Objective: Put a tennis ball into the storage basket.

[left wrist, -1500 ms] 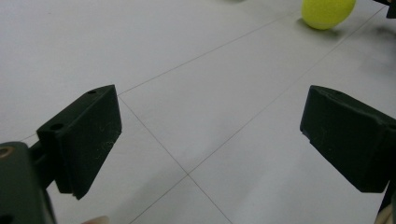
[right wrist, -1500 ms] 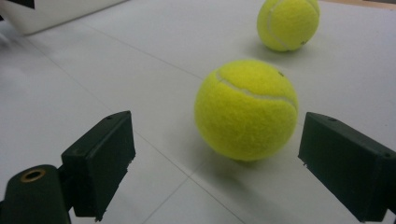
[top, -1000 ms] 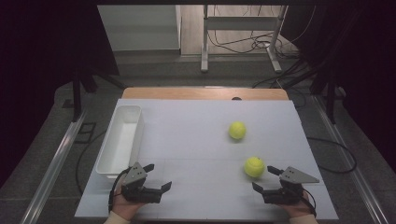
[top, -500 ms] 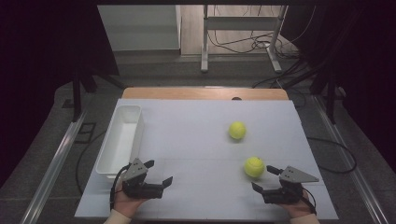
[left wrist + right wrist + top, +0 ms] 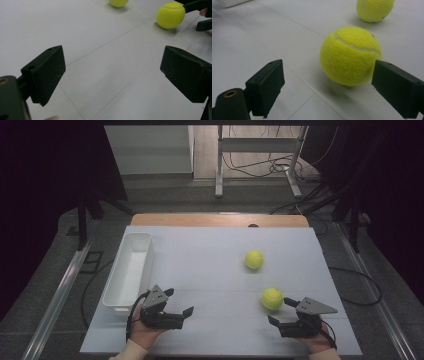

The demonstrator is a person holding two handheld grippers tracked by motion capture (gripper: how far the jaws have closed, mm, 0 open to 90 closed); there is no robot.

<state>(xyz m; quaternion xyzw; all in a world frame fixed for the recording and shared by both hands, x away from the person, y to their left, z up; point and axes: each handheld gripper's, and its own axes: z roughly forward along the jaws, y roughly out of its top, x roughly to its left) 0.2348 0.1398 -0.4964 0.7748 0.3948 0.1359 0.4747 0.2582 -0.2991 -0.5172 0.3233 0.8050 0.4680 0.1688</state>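
Two yellow tennis balls lie on the white table top [image 5: 210, 270]. The near ball [image 5: 272, 298] [image 5: 350, 55] [image 5: 170, 15] sits just ahead of my right gripper [image 5: 281, 311] [image 5: 332, 90]. That gripper is open, with its far jaw tip close beside the ball and nothing held. The far ball [image 5: 254, 259] [image 5: 374, 8] [image 5: 118, 2] rests farther back, right of centre. My left gripper [image 5: 178, 301] [image 5: 113, 72] is open over bare table at the front left and points toward the balls.
A long white tray [image 5: 118, 272] stands along the left side, just behind the left gripper, and its corner [image 5: 232, 2] shows in the right gripper view. A wooden strip [image 5: 220, 220] borders the table's far edge. The floor beyond holds cables and a metal stand.
The left gripper has edged a little to the right and forward. The right gripper and both balls have kept their places.
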